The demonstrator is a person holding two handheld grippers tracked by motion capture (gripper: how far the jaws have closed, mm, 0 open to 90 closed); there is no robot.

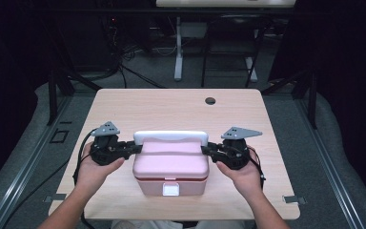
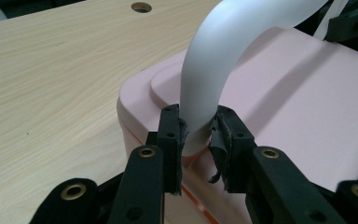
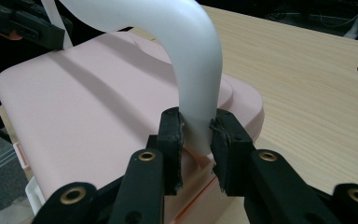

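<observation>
A pink lidded box (image 1: 170,164) with a white front latch (image 1: 171,190) sits near the front edge of the wooden table (image 1: 171,107). Its white handle (image 1: 170,137) arches upright over the lid. My left gripper (image 1: 134,149) is shut on the handle's left leg (image 2: 200,100), pads pressing both sides just above the lid (image 2: 298,107). On the opposite side, my right gripper (image 1: 206,149) is shut on the right leg (image 3: 196,98) of the handle. In the right gripper view the pink lid (image 3: 84,112) spreads to the left, and the pads (image 3: 171,133) pinch the leg near its base.
A round cable hole (image 1: 210,100) lies in the tabletop at the back right. Bare wood stretches behind the box. Dark floor with cables and table legs (image 1: 177,52) lies beyond the far edge.
</observation>
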